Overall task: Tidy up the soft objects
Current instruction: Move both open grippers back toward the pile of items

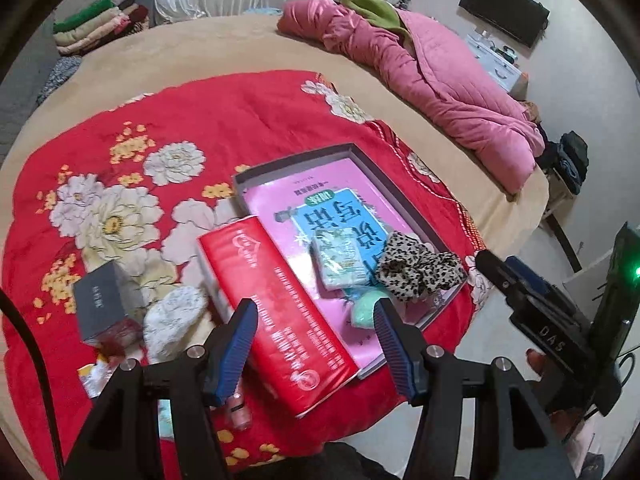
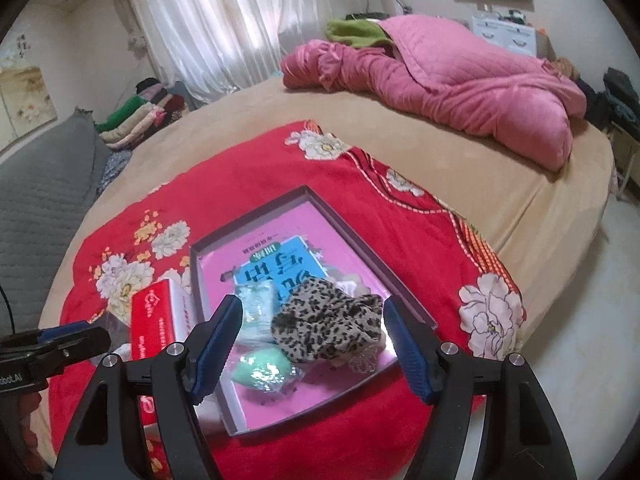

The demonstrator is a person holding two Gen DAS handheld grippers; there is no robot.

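Beyond my tongs a wide bed [image 2: 500,200] in a tan cover fills the room, with a red flowered blanket [image 2: 400,216] spread over its near part. Further off, to the right, a pink quilt [image 2: 460,84] lies bunched with a green cloth [image 2: 352,32] on it. White curtains [image 2: 224,20] glow with daylight at the far wall. To the left of them sits a stack of folded blankets [image 2: 136,120]. A dark screen [image 1: 504,8] hangs on the pale wall far right, above a white cabinet [image 1: 496,60]. The floor [image 2: 580,320] is light.
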